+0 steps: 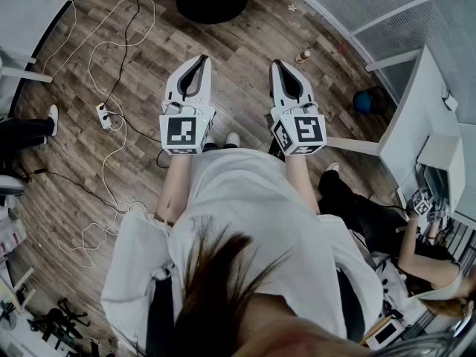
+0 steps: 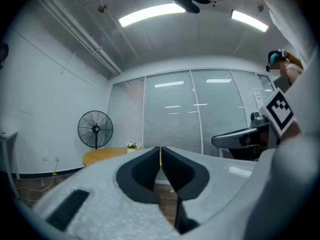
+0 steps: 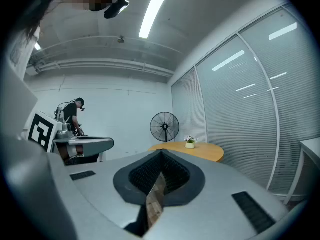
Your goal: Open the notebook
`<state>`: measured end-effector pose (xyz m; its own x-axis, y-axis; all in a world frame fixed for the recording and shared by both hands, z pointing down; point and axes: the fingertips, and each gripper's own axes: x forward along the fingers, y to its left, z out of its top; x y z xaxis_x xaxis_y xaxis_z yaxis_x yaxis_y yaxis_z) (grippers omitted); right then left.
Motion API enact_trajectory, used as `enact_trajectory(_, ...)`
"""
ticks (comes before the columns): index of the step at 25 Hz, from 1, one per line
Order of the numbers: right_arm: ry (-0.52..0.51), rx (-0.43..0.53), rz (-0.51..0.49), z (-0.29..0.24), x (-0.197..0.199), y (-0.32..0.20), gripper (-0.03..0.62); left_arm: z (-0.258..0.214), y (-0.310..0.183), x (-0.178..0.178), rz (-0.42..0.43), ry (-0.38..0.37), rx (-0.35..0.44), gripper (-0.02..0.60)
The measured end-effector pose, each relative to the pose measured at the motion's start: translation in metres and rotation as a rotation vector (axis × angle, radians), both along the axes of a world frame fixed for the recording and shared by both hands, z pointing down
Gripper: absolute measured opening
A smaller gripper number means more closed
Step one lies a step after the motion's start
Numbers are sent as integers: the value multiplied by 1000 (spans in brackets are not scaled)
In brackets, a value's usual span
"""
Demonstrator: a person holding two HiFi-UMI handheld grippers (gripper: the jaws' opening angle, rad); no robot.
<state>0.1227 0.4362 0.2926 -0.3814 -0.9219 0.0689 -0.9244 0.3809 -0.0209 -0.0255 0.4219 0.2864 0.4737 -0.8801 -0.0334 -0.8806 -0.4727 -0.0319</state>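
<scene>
Left gripper (image 1: 199,58) is seen with its white jaws drawn together, the dark pads met at the tips and nothing caught between them. It is held level, its long axis pointed away from the person's body over the grey-brown wood-plank floor (image 1: 245,43). A white power strip (image 1: 104,115) with a looping white cable (image 1: 111,50) is laid on the floor to its left. Ahead of its jaws a black pedestal fan (image 2: 95,129) and a round yellow wooden table (image 2: 102,155) are set before a glass wall with blinds (image 2: 175,114).

Just beside it, parallel and pointed the same way, the right gripper (image 1: 277,62) is likewise closed to nothing, its ribbed pads touching at the tips with only floor seen through the slit lower down. A small white flowerpot (image 3: 190,143) is stood on the table beyond it. Farther right, a white desk (image 1: 416,117) is placed.

The notebook is caught by no view, so its place and the run of its long axis cannot be told
</scene>
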Motion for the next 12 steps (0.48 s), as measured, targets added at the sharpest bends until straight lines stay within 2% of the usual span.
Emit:
enact_trajectory(6, 0, -2, -7, -1, 2, -3, 2, 2, 1, 9, 33, -21, 39, 25)
enact_trajectory(12, 1, -6, -15, 0, 6, 2, 2, 3, 6, 14, 33, -29, 42, 25)
